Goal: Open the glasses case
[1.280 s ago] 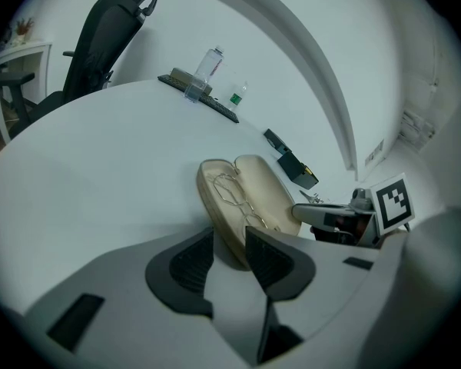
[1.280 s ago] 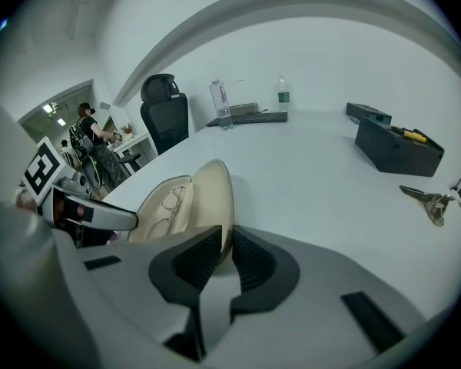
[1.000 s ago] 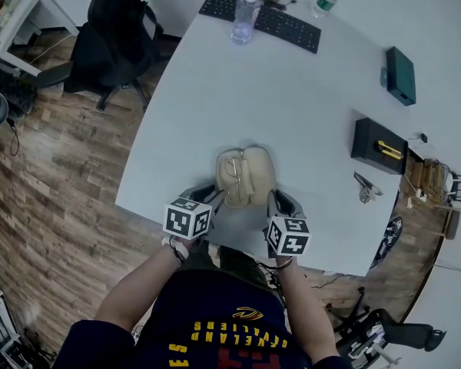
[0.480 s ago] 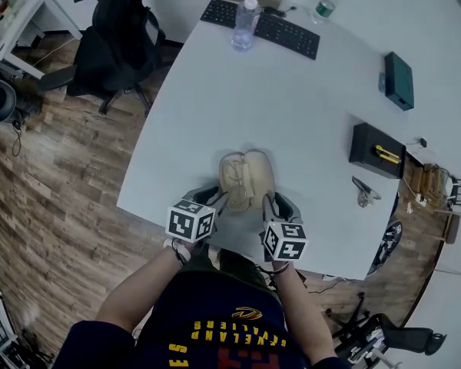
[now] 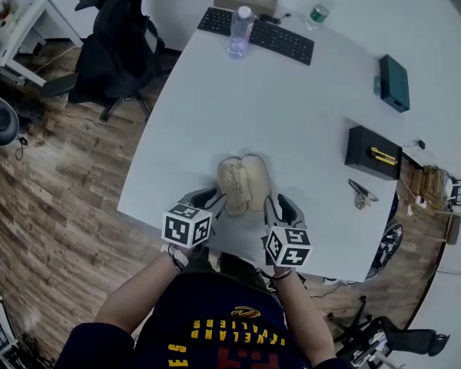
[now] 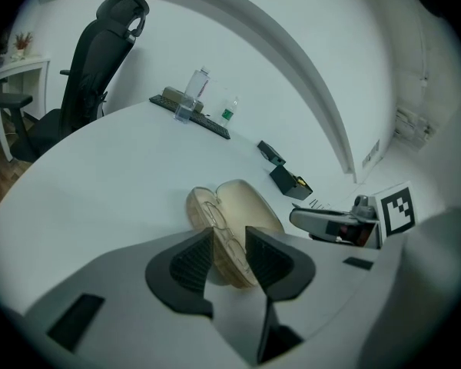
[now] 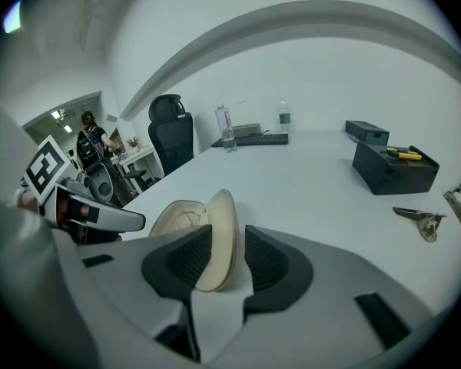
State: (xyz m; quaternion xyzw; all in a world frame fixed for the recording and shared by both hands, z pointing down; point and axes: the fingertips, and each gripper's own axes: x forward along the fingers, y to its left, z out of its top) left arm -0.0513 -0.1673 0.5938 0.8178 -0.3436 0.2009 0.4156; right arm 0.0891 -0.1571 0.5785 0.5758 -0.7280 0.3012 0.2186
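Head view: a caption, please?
Open glasses case on white table; left gripper beside it, right gripper just opening its jaws around one half.

The left gripper (image 6: pixel 229 241) holds its dark fingers (image 6: pixel 190 264) apart. In the gap shows the open glasses case (image 6: pixel 250 202), lying on the white surface (image 6: pixel 100 175), with glasses (image 6: pixel 213 215) in its left half. Just right of the case is the right gripper (image 6: pixel 323 223); its fingers have just been opening, and what is between them cannot be told here. Far behind the case stand a bottle (image 6: pixel 186 106), a keyboard (image 6: pixel 203 121) and a black box (image 6: pixel 290 181).
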